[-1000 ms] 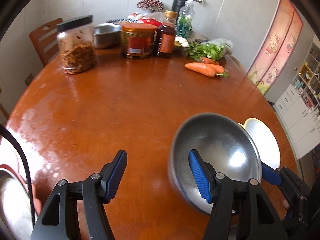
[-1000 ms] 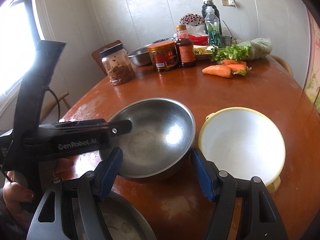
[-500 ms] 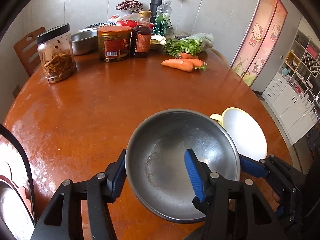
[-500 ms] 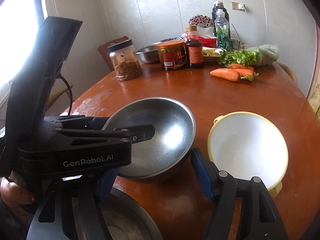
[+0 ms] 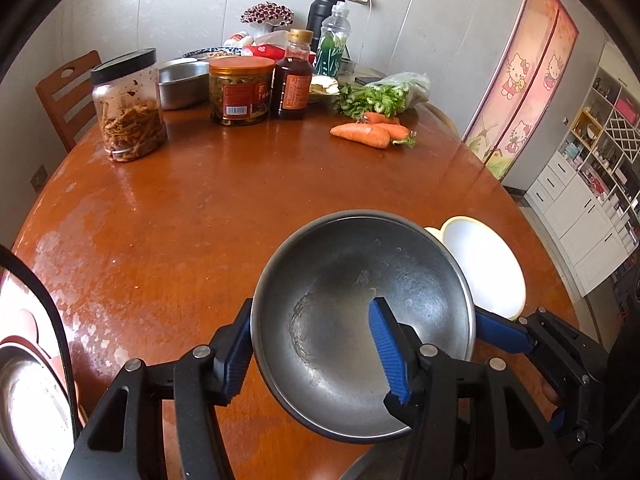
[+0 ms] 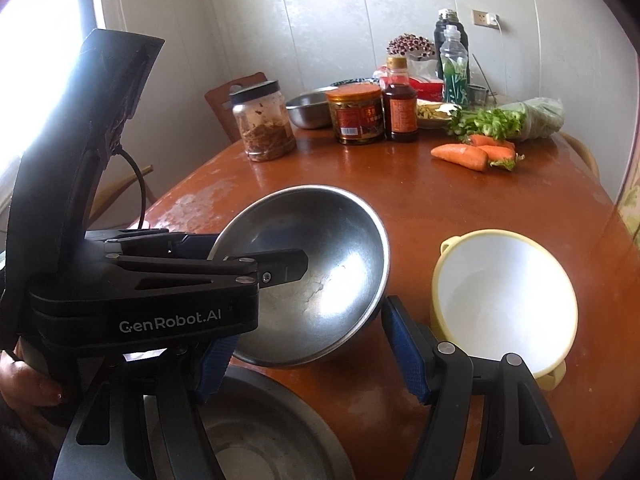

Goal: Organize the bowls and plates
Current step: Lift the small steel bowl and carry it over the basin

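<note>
Your left claw (image 5: 312,344) has closed in on the round stainless-steel bowl (image 5: 360,320) over the last second: a moment ago its blue pads stood wide and off to the side, and now one pad sits outside the near rim and the other inside the basin. It straddles the rim, partly open — whether the pads already pinch the metal you cannot tell from these views. The bowl looks tilted, its near edge raised off the round reddish-brown wooden bench (image 5: 200,208), so the lift seems to be starting; that would fit stacking it into the larger steel basin (image 6: 256,440) at the near edge.

Your right claw (image 6: 304,356) hangs wide open just beside the steel bowl, holding nothing, with the white bowl with a pale yellow rim (image 6: 504,300) close on its right.

Readable writing is scarce — "GenRobot.AI" on the left claw's body in the right wrist view; the jar and bottle labels are too small to read.
</note>
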Motion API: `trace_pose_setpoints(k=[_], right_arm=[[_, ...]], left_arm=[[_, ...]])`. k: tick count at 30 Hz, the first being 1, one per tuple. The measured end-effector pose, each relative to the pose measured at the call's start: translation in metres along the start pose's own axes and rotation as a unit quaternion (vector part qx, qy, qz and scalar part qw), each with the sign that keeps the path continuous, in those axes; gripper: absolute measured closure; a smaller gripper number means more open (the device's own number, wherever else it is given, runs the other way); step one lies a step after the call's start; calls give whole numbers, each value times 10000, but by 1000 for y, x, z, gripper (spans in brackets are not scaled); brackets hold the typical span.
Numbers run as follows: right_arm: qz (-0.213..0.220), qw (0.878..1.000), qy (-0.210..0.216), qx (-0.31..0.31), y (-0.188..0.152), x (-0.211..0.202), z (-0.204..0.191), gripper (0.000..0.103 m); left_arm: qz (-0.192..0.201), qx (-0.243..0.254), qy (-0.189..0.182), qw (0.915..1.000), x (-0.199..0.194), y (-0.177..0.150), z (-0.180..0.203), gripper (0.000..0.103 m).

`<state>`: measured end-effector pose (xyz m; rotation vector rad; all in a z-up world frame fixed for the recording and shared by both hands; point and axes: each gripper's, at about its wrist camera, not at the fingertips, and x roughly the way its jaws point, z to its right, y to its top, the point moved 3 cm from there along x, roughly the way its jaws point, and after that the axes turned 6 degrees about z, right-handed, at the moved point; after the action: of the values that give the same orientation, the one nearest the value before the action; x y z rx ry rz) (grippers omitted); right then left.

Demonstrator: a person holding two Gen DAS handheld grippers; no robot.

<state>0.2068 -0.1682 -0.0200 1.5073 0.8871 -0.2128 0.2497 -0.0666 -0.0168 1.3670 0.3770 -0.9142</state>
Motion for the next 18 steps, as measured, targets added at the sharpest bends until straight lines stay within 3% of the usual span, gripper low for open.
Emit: trace_pose_setpoints(k=[18], right_arm=[[450,9986,85,-257,10,-47,-31,31]], left_arm=[[492,155,218,9984,-64,1,13,48]])
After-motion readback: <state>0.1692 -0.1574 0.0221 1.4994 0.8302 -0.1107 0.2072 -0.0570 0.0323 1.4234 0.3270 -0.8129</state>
